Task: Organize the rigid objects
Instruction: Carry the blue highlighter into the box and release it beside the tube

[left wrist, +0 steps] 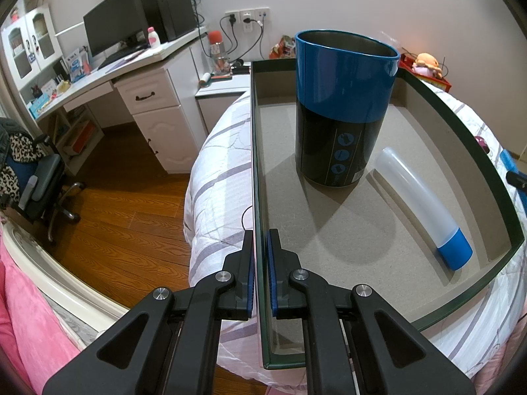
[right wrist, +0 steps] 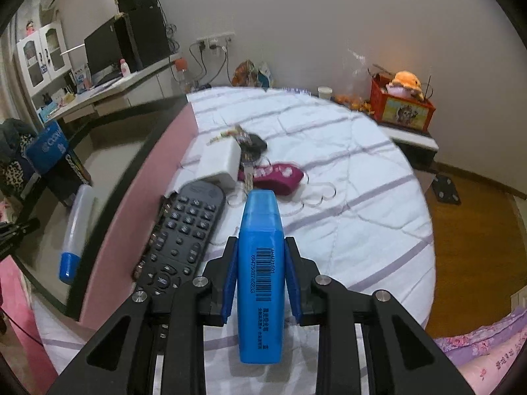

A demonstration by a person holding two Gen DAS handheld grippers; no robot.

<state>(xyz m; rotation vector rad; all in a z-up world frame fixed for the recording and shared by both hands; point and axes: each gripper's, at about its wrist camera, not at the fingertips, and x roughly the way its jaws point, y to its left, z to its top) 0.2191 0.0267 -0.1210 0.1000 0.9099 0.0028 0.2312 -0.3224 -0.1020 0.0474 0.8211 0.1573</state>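
Nearest, the box wall (left wrist: 258, 197) is clamped edge-on by the left gripper (left wrist: 260, 247); deeper inside the box, a blue-capped white tube (left wrist: 418, 204) lies flat and a blue-and-black canister (left wrist: 342, 108) stands upright. A blue highlighter (right wrist: 261, 263) is gripped by the right gripper (right wrist: 261, 253), raised over the bed (right wrist: 362, 197); a black remote (right wrist: 184, 230), then a white charger (right wrist: 219, 163), keys (right wrist: 250, 144) are left beyond

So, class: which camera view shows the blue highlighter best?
The right wrist view. There the blue highlighter fills the centre, pinched between the right tool's pads, with its barcode readable. The left wrist view shows none of it, only the box holding the canister and the white tube.
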